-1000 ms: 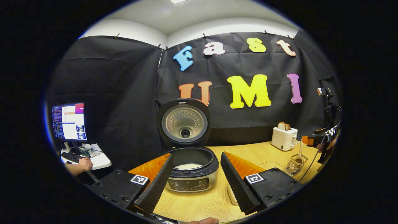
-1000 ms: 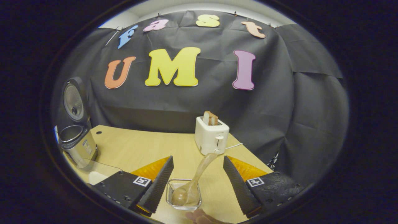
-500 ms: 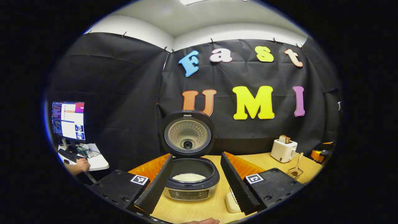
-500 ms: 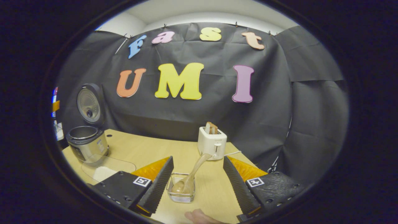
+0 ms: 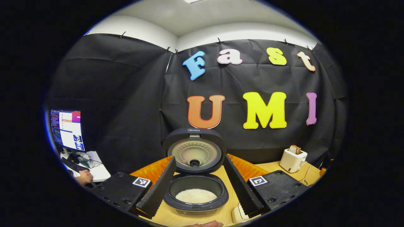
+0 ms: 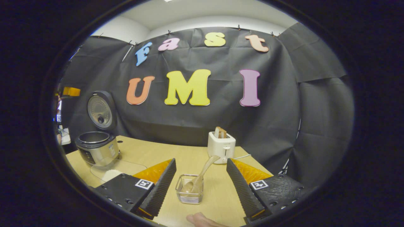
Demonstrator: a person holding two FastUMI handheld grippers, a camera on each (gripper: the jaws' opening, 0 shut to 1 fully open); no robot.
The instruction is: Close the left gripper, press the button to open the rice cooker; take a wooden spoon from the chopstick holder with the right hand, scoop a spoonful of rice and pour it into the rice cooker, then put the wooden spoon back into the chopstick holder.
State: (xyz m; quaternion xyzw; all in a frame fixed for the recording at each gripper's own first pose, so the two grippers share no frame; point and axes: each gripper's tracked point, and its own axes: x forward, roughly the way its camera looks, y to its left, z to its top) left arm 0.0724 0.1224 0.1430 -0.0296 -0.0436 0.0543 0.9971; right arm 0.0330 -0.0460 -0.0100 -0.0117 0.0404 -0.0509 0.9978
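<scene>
Two grippers, each with jaws spread apart and grasping nothing. In the left gripper view, the left gripper (image 5: pixel 199 186) hangs just above one rice cooker (image 5: pixel 196 197), whose lid (image 5: pixel 194 150) stands upright at the far side. The pot is open, with a shallow layer of white rice (image 5: pixel 196 195) on its bottom. The cooker sits between the two fingers in this view.

In the right gripper view, the right gripper (image 6: pixel 201 186) points at one clear holder (image 6: pixel 189 193) standing on the counter (image 6: pixel 157 154). One wooden spoon (image 6: pixel 200 176) rests in it, bowl down, with the handle leaning up and to the right toward the toaster. The spoon is apart from both fingers. A fingertip (image 6: pixel 199 219) shows at the near edge.

To the left in that view, a clear container (image 6: pixel 117 168) holds a small heap of white rice, just near of the cooker. One white toaster (image 6: pixel 221 146) stands at the far side of the counter with bread in its slot.

The counter is pale wood. Black cloth lines the booth's walls, with a white ceiling above. In the left gripper view, far left beyond the cloth, one lit monitor (image 5: pixel 67 129) stands on a white desk, and a person's hand (image 5: pixel 84 177) rests by a keyboard.
</scene>
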